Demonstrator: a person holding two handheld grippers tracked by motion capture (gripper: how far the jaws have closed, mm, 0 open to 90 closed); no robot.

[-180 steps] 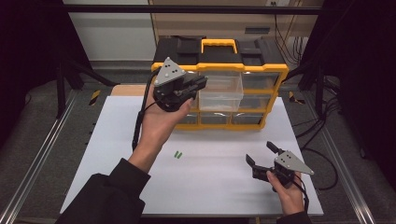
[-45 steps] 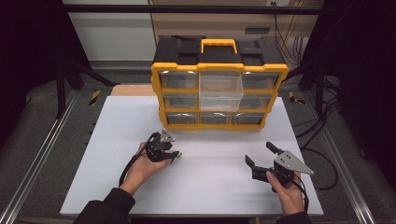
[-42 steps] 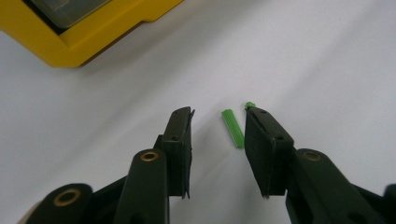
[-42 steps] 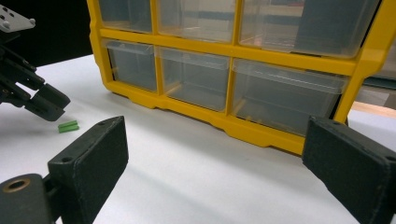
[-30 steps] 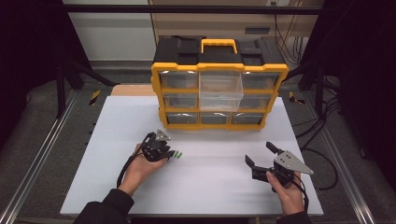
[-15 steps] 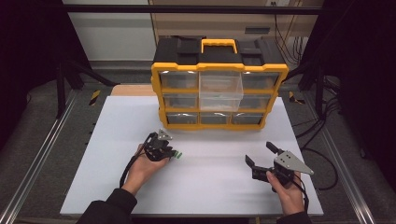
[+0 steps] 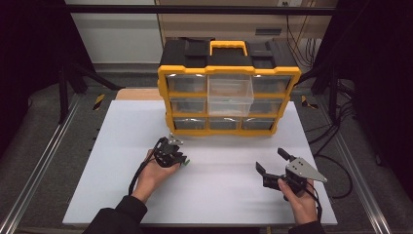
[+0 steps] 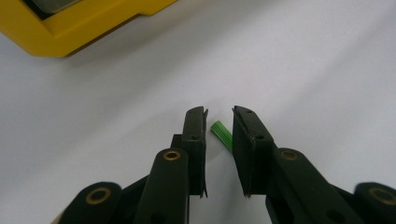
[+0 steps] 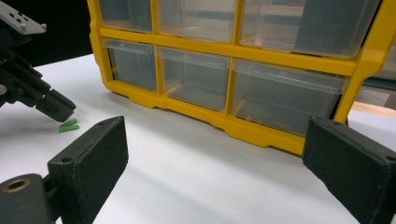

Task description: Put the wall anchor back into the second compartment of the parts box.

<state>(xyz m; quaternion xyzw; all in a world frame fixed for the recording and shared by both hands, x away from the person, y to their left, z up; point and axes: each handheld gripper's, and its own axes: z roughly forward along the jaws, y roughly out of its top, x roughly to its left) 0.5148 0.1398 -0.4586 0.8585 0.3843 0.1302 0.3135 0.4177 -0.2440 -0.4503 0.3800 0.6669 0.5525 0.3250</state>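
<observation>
One yellow drawer cabinet [image 7: 229,102], two grippers, left [image 7: 179,158] and right [image 7: 273,165], and two green sticks [image 9: 68,125] on one table [image 7: 224,195]

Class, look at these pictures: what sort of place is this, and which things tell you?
Probably a lab or workshop test bench: a white table framed by metal rails, a yellow drawer organiser for small parts, and loose cables on the floor.
</observation>
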